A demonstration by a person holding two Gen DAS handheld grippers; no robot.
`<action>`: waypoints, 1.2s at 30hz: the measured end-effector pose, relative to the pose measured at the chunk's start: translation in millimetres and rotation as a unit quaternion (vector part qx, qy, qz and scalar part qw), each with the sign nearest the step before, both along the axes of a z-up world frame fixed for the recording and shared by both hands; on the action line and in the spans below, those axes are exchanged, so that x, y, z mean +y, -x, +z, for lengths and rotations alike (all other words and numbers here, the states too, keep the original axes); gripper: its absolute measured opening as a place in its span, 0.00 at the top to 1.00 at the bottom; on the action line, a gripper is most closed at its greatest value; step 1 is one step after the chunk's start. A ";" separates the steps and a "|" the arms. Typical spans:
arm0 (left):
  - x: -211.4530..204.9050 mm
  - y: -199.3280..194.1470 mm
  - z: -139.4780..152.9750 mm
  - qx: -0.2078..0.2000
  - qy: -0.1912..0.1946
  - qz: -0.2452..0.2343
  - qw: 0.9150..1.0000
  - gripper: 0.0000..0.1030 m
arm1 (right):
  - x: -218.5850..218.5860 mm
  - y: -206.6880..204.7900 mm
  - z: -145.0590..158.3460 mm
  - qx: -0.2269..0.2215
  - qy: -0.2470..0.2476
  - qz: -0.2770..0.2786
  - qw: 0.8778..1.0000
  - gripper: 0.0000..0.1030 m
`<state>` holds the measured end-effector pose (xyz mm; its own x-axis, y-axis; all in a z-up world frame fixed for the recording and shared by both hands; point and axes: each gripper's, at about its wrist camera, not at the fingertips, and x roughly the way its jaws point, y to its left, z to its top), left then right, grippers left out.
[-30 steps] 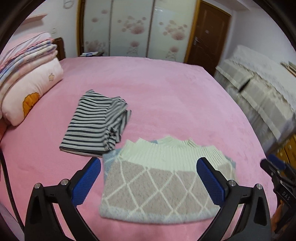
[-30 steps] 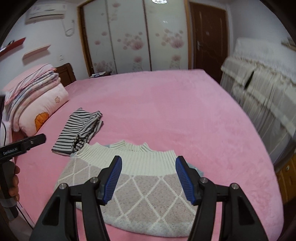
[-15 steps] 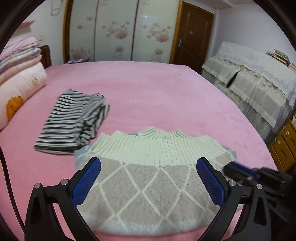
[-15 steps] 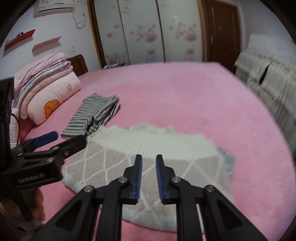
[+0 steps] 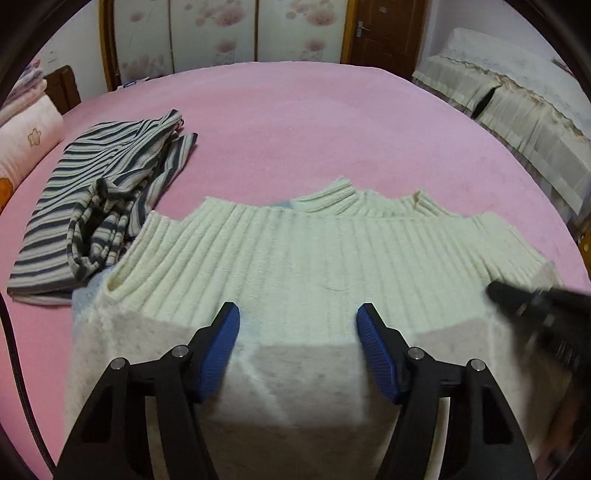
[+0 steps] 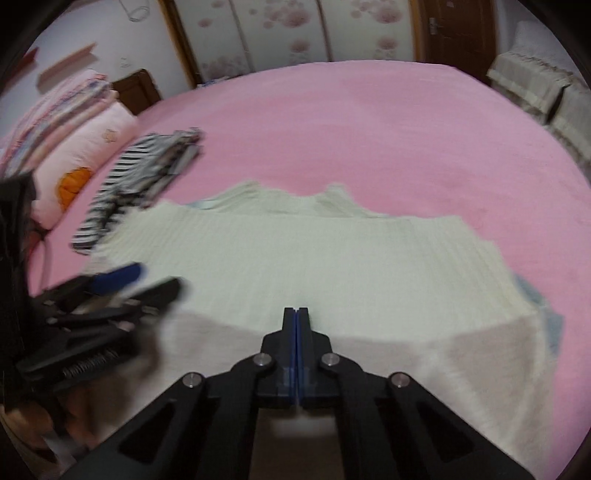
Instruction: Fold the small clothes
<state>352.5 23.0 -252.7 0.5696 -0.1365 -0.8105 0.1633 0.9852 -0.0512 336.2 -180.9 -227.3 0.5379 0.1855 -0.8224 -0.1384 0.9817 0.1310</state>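
A cream sweater (image 5: 317, 258) lies spread on the pink bed (image 5: 295, 122), near its front edge, with the ribbed cream band and the neck turned toward the far wall and the fuzzier, paler part nearest the two tools; a sliver of light blue knit shows under its left edge and again at its right edge in the right wrist view; the left gripper (image 5: 297, 347) hangs over the middle of the sweater with its blue pads (image 5: 219, 354) set well apart, nothing caught between them, and whether the tips touch the knit I cannot tell; the right gripper (image 6: 296, 321) has its two fingers pressed flat together over the lower middle of the sweater, only a thin blue line showing where the pads meet, and I cannot make out any cloth pinched in them; each tool shows as a dark blur at the edge of the other's view, so they sit close side by side; a striped garment (image 5: 99, 206), grey and white, lies bunched just to the left of the sweater, its near corner touching or overlapping the sweater's shoulder; a pink pillow (image 6: 88, 147) with an orange figure rests at the bed's left side under a stack of folded bedding; flowered wardrobe doors (image 5: 221, 33) and a brown door (image 5: 384, 29) stand behind the bed.
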 end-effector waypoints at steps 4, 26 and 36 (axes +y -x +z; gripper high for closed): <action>24.4 1.7 -0.7 -0.012 -0.013 0.020 1.000 0.36 | -40.6 5.2 -0.7 -0.009 0.023 -0.021 0.999 1.00; 49.5 20.6 17.0 -0.031 0.001 0.040 0.999 0.28 | -92.7 34.2 7.4 -0.026 0.026 -0.108 0.994 1.00; 60.0 69.2 80.0 -0.031 -0.002 0.056 0.998 0.11 | -55.2 68.8 62.2 -0.046 -0.005 -0.094 0.994 0.99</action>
